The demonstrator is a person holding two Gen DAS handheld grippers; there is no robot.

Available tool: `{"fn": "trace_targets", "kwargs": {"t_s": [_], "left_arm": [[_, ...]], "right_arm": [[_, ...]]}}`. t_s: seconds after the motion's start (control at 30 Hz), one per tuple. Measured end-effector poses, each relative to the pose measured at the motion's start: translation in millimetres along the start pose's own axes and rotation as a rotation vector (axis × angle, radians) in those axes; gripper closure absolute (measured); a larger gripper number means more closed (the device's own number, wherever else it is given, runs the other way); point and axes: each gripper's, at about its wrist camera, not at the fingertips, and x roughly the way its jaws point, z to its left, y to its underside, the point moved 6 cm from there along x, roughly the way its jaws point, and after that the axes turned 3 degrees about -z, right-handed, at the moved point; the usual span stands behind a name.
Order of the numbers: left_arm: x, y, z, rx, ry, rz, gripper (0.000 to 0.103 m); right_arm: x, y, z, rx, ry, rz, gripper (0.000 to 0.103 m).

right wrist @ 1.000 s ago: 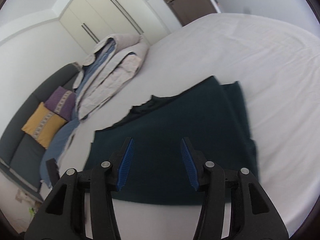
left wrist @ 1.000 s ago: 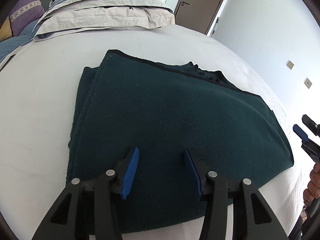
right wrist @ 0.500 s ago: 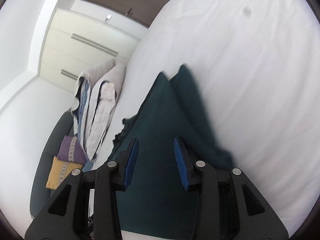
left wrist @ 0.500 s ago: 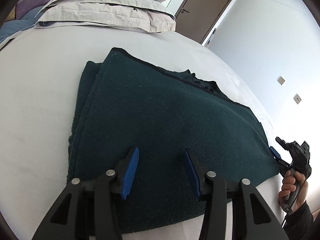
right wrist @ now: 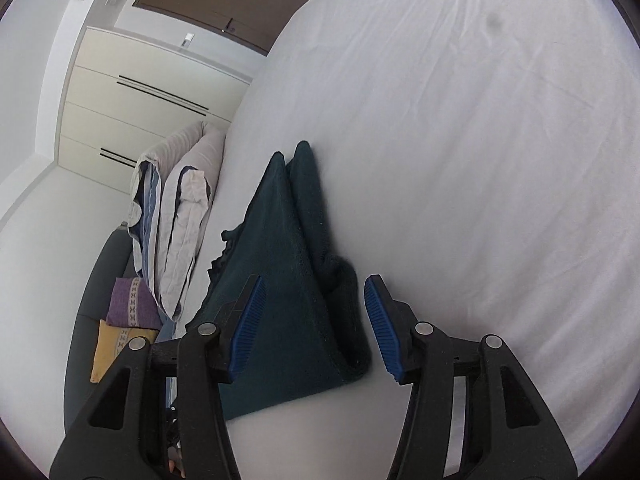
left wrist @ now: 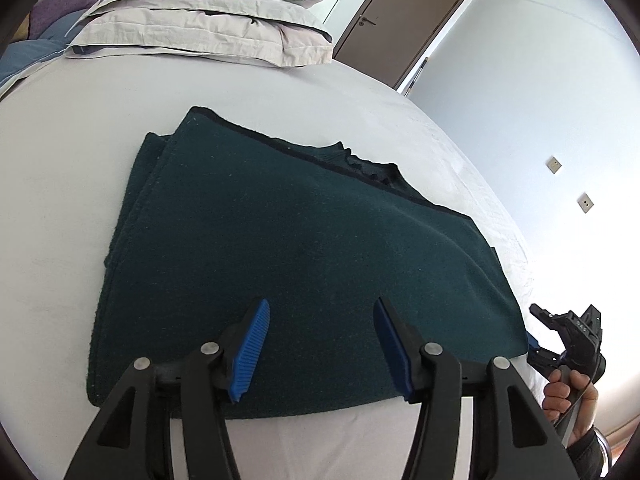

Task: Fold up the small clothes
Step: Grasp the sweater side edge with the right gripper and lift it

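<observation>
A dark green knitted garment lies folded and flat on the white bed. My left gripper is open and empty, just above the garment's near edge. My right gripper is open, low at the garment's end, with a rumpled corner of the cloth between its spread blue pads. In the left wrist view the right gripper shows at the garment's right corner, held by a hand.
A stack of folded beige and blue bedding lies at the bed's far side. Purple and yellow cushions sit on a dark sofa beyond it. A brown door and white wall stand behind. The bed's right edge is near the garment.
My right gripper has dropped low and swung to the garment's right end, and its jaws have widened. My left gripper has stayed over the near edge, tilting slightly.
</observation>
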Motion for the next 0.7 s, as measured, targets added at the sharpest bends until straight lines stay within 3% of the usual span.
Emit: {"fn": "trace_targets", "kwargs": {"t_s": [0.2,0.4,0.57,0.7], "left_arm": [[14,-4,-5,-0.025,0.018,0.023,0.044],[26,-6,-12,-0.021,0.028,0.042,0.044],[27,-5,-8,-0.029,0.031,0.05,0.044],[31,-4,-4,-0.034,0.036,0.063,0.044]], "right_arm": [[34,-11,8,0.024,0.005,0.068,0.053],[51,-21,14,0.05,-0.018,0.081,0.053],[76,-33,27,-0.001,0.031,0.103,0.054],[94,-27,38,-0.061,0.038,0.201,0.054]]}}
